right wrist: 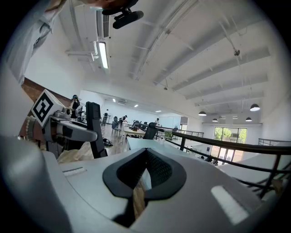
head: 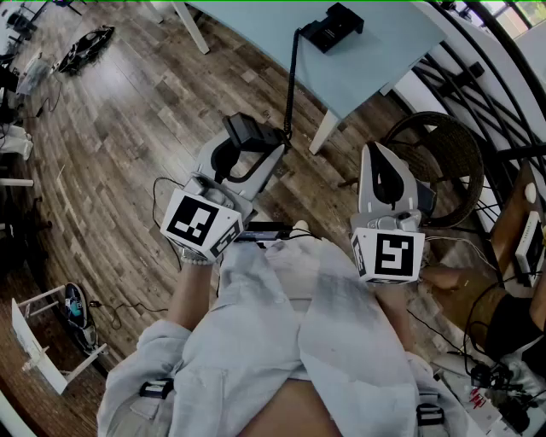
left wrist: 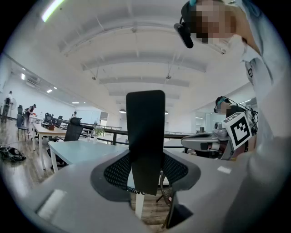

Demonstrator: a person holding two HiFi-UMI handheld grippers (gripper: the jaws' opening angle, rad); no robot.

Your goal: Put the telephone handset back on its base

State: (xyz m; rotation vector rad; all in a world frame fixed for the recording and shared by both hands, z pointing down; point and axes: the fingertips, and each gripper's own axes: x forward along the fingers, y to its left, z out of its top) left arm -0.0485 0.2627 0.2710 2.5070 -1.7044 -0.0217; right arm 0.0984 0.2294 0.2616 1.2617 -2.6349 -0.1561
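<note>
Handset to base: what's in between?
The black cord runs from the base off the table edge down to the handset; head view.

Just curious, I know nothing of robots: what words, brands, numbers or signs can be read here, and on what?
None can be read.
The left cube and right cube bear only black-and-white square patterns, not letters.
The handset and phone base show no legible print.

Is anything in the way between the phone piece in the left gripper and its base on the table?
Nothing visible is in the way. The left gripper holds the handset, and the base sits on the table ahead. Only the phone's own cord runs between them; the right gripper is off to one side.
</note>
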